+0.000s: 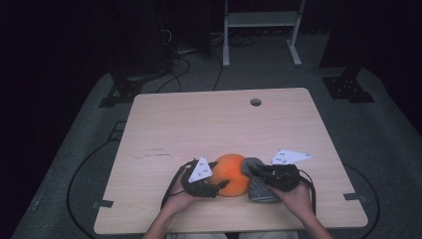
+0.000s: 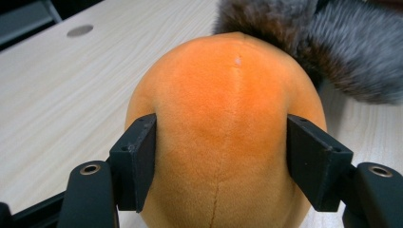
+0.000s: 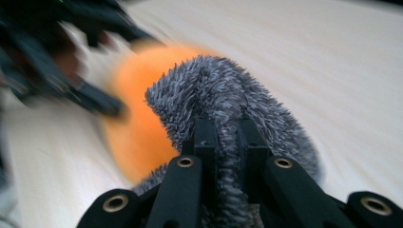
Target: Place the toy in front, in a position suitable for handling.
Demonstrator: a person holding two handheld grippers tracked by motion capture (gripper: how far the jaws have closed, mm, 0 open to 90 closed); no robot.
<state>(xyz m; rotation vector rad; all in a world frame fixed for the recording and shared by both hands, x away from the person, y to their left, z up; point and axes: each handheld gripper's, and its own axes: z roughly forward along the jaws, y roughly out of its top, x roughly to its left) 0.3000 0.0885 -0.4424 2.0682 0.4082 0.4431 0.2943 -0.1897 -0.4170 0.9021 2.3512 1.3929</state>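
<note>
High view: wooden table [image 1: 209,124], pale, with a round cable hole near the far edge; a person's forearms enter from the near edge. Item one, orange plush ball [image 1: 233,174], lies on the near middle of the table. Item two, grey furry cover [image 1: 260,185], lies touching the ball's right side. The left gripper [image 1: 219,188] sits against the ball's left and near side; the right gripper [image 1: 251,169] sits over the fur. Left gripper view: the orange plush ball [image 2: 228,128] stands between the two black jaws, each pad pressing a flank and denting the pile slightly, so the jaws are clamped on the ball; a centre seam runs up its face; the grey furry cover [image 2: 332,52] lies against its far upper side. Right gripper view: the jaws are nearly together, pinching a ridge of the grey furry cover [image 3: 223,95]; the ball [image 3: 138,123] appears blurred behind and to the left of it, with the left gripper [image 3: 102,107] beside it. Judged step: the ball is steadied while the fur is held by its edge, either for drawing over or off the ball; which of the two cannot be told. Next move calls for a firm hold on the ball and a steady pull on the fur without tearing the pinch loose.
</note>
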